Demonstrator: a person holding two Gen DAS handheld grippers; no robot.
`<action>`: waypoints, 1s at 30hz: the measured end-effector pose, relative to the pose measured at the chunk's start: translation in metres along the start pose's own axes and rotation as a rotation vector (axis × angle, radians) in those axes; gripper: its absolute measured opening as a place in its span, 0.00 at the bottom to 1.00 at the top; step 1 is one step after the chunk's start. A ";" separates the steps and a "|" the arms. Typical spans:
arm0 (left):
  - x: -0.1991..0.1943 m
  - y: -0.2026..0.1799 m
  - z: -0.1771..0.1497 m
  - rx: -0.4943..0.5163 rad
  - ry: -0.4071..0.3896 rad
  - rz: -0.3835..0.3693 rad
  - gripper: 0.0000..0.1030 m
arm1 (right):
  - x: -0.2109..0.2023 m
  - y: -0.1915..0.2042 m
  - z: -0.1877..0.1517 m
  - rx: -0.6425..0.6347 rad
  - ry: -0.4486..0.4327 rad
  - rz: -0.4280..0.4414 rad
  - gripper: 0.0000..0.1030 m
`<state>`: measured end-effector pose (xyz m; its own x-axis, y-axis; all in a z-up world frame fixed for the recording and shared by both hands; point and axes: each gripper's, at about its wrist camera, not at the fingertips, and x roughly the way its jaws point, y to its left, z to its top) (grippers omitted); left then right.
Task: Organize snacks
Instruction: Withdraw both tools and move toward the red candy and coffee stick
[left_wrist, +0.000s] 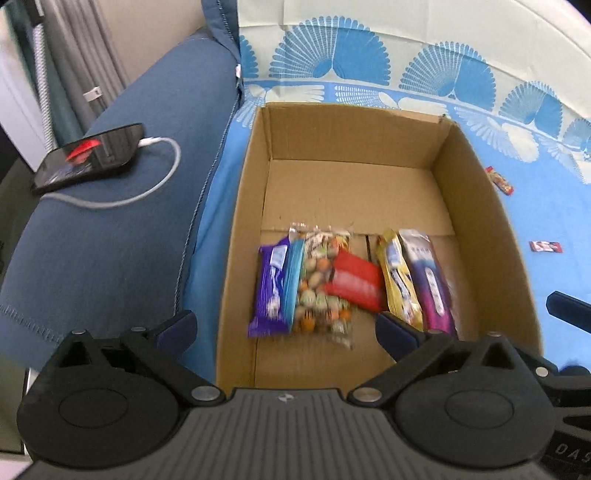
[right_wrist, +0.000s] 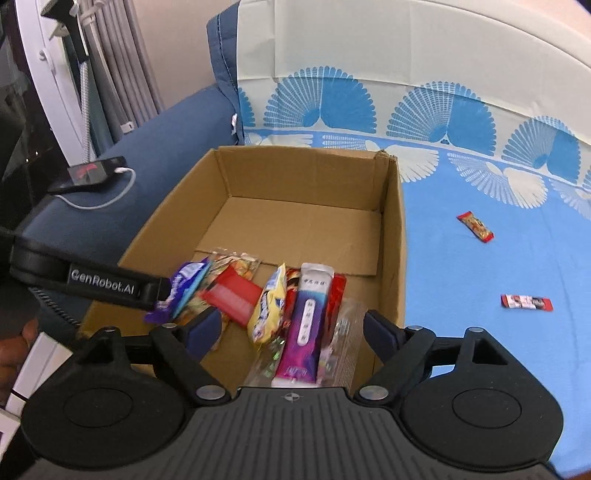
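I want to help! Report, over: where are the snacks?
Both jaws open, empty. Most snacks in box. Two wrappers left on blue sheet. Nothing blocking.

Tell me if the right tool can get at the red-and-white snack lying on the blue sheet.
Probably yes: the right tool is open and empty, the snack lies alone on the sheet outside the box, nothing between them.

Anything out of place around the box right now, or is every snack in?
Two snacks are still outside the cardboard box: a red-orange wrapped bar and a small red-and-white packet lie loose on the blue sheet, to the box's right. Inside, the red packet lies askew across the row.
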<state>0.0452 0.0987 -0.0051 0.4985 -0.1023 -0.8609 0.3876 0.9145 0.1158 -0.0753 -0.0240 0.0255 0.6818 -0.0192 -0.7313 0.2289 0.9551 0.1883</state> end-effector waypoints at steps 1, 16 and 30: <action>-0.007 0.000 -0.005 -0.001 -0.005 0.001 1.00 | -0.008 0.001 -0.003 0.009 -0.001 0.005 0.89; -0.090 -0.014 -0.052 0.005 -0.149 -0.009 1.00 | -0.096 0.013 -0.031 0.033 -0.127 -0.011 0.93; -0.123 -0.020 -0.070 0.027 -0.213 0.002 1.00 | -0.127 0.017 -0.045 0.034 -0.194 -0.006 0.94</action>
<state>-0.0781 0.1201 0.0633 0.6508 -0.1834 -0.7367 0.4055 0.9043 0.1332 -0.1888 0.0082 0.0923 0.8009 -0.0843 -0.5928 0.2544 0.9442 0.2094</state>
